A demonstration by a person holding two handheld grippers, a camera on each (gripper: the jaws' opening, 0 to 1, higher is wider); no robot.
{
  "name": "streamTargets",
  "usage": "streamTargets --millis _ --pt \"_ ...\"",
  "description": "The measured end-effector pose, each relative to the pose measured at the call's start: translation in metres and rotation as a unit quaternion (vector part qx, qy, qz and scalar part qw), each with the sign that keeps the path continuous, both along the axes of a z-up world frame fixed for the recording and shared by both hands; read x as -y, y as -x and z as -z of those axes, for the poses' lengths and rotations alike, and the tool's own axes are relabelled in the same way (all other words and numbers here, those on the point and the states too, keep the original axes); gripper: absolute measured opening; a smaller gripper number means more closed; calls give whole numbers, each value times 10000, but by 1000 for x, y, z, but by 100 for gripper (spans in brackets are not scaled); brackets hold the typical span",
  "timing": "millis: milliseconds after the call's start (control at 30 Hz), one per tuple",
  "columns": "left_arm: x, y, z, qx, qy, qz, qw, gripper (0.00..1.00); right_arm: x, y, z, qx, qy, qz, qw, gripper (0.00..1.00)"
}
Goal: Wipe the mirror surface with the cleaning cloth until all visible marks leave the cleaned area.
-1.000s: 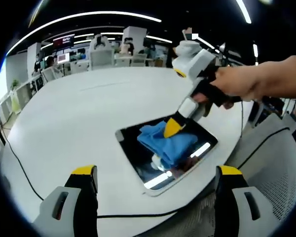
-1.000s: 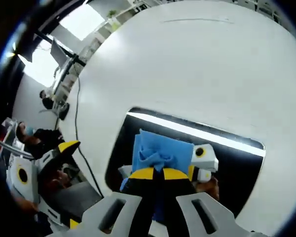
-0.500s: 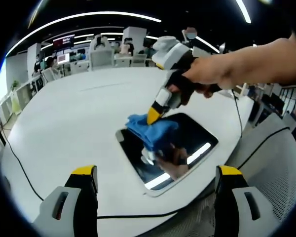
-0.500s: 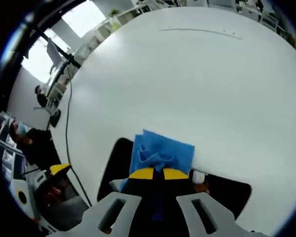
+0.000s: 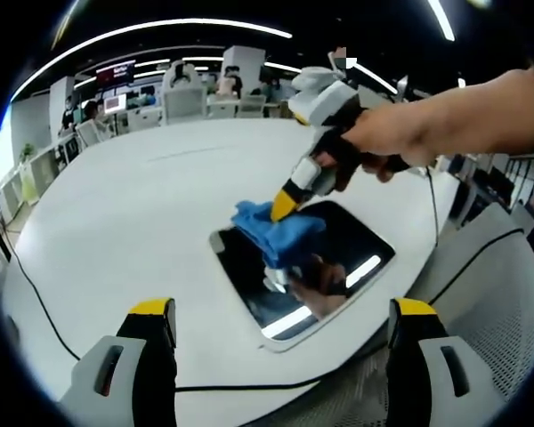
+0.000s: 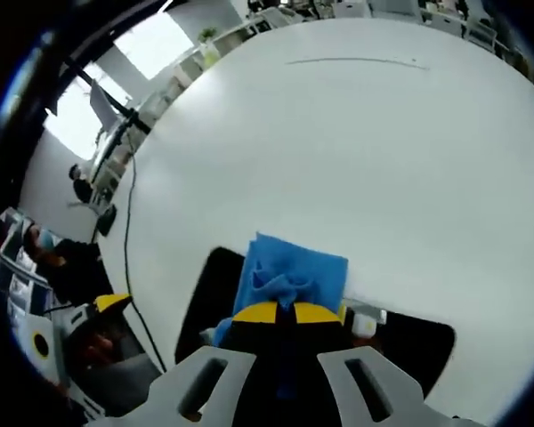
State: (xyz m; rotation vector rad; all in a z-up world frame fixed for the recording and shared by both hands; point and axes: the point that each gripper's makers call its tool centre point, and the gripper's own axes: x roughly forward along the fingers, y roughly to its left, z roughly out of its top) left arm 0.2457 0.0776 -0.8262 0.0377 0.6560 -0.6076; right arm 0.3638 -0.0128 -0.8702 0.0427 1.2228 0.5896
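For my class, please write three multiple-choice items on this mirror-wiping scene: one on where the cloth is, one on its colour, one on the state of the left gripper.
1. Where is the cleaning cloth?
A. At one edge of the mirror, partly over the white table
B. On the floor
C. Folded beside the left gripper

2. What colour is the cloth?
A. Red
B. Blue
C. White

3. How is the left gripper?
A. Shut on the cloth
B. Resting on the mirror
C. Open, held back from the mirror

Answers:
1. A, the right gripper presses it there, part on glass, part on table.
2. B, it shows blue in both views.
3. C, its jaws stand wide apart with nothing between them.
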Motion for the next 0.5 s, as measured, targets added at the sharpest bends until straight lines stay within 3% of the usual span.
streamTargets --millis 233,500 --pt "-3 -1 -3 42 0 -83 10000 100 33 -7 1 121 404 -4 9991 0" --pt "-3 -2 -1 63 -34 -59 10000 100 32 -6 2 192 521 154 9983 0"
